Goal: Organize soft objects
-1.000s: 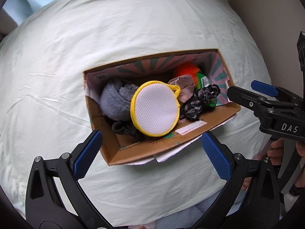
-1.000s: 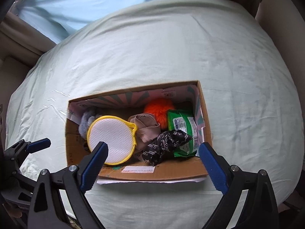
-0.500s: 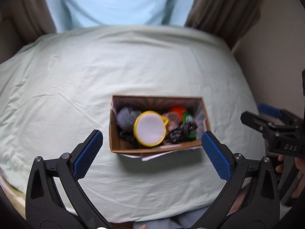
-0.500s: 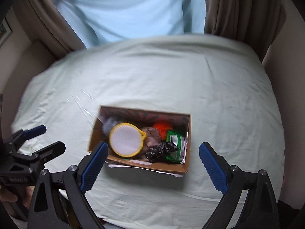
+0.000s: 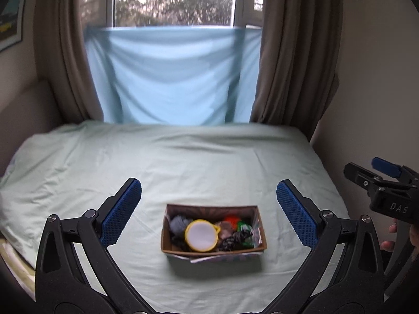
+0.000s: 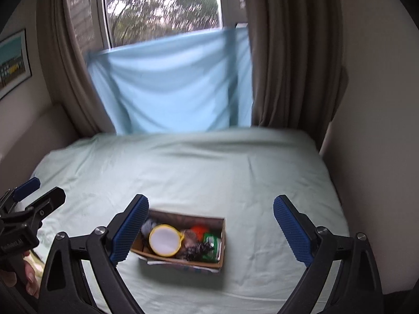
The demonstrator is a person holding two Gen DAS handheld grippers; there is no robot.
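Observation:
An open cardboard box (image 5: 183, 249) (image 6: 221, 257) sits near the front of a bed with a pale green sheet (image 5: 183, 162) (image 6: 209, 172). In it lie a round yellow-rimmed white mesh pad (image 5: 200, 238) (image 6: 165, 240), a grey fuzzy item (image 5: 177, 222), an orange fluffy ball (image 5: 232, 218) (image 6: 198, 230), a green packet (image 5: 244, 227) (image 6: 212, 243) and a black patterned cloth (image 5: 234, 239) (image 6: 196, 251). My left gripper (image 5: 209, 212) is open and empty, well back from the box. My right gripper (image 6: 209, 231) is open and empty, also back from it.
Brown curtains (image 5: 293, 52) and a light blue cloth (image 5: 170, 78) hang at the window behind the bed. A wall (image 6: 371, 130) runs along the bed's right side. The other gripper shows at each view's edge: the right gripper (image 5: 387, 191), the left gripper (image 6: 23, 217).
Both grippers have pulled far back and up from the box, so it looks small and the window has come into view. Both stayed open and empty.

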